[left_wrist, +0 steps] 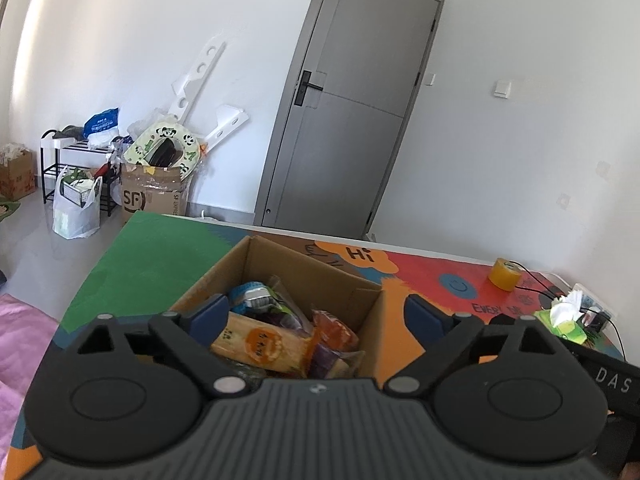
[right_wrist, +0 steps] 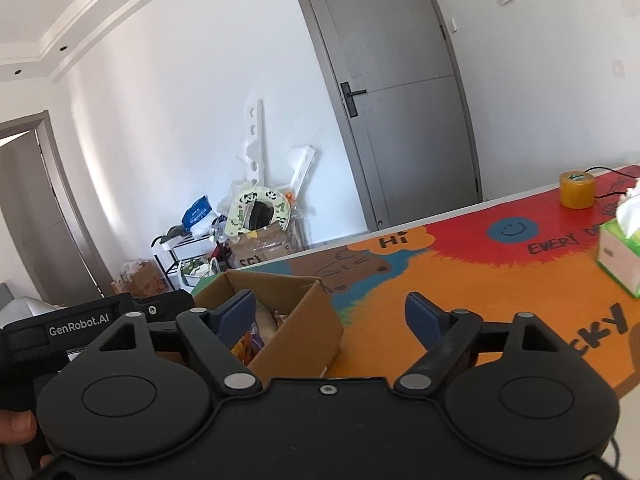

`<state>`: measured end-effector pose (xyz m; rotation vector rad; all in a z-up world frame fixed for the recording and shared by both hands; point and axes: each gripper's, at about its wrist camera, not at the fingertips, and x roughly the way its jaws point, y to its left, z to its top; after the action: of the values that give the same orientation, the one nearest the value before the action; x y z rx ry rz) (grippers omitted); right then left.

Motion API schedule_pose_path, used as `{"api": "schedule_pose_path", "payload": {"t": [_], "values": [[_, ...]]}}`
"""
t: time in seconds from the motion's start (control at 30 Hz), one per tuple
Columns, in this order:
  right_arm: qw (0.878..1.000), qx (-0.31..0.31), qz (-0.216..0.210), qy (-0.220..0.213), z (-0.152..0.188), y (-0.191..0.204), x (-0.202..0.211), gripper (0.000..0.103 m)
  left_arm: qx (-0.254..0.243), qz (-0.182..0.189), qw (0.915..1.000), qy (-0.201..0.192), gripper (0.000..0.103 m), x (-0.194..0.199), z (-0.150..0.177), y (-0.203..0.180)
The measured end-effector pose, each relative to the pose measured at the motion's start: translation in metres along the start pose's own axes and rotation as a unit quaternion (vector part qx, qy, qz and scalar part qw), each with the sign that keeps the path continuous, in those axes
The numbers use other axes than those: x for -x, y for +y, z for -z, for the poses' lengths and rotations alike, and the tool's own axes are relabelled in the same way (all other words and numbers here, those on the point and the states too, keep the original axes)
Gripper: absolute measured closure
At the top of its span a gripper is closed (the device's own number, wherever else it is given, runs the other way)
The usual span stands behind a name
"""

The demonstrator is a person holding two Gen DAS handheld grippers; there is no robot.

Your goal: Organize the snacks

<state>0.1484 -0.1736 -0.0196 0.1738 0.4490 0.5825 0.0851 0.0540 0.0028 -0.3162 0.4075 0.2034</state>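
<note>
An open cardboard box (left_wrist: 304, 268) stands on the colourful tablecloth (left_wrist: 160, 256). It holds several snack packets: a long tan one with an orange circle (left_wrist: 260, 344), an orange one (left_wrist: 334, 332) and a blue-and-white one (left_wrist: 252, 294). My left gripper (left_wrist: 316, 312) is open, its blue pads standing wide on either side of the box without touching it. My right gripper (right_wrist: 330, 304) is open too. Its left pad sits over the box (right_wrist: 304, 320) and its right pad over bare cloth. Neither gripper holds anything.
A yellow tape roll (left_wrist: 505, 274) (right_wrist: 577, 190) and a green tissue box (left_wrist: 566, 320) (right_wrist: 622, 252) stand to the right, with black cables near them. The table's far edge runs behind the box. Beyond it are a grey door (left_wrist: 352, 120) and floor clutter.
</note>
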Motion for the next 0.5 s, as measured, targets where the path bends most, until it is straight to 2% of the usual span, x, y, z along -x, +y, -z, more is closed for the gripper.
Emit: {"api": "schedule_pose_path", "payload": {"t": [0.23,0.4,0.5], "values": [[1.0,-0.003,0.007,-0.006,0.001,-0.009,0.016,0.011,-0.013,0.006,0.9999,0.004,0.007,0.008,0.004,-0.012],[1.0,-0.005,0.011,-0.013,0.002,-0.015,0.028,0.0,-0.025,0.014,0.9995,0.015,0.005,0.013,0.006,-0.02],[1.0,-0.008,0.015,-0.015,0.002,-0.017,0.034,0.0,-0.031,0.015,0.9992,0.018,0.004,0.019,0.007,-0.023]]}}
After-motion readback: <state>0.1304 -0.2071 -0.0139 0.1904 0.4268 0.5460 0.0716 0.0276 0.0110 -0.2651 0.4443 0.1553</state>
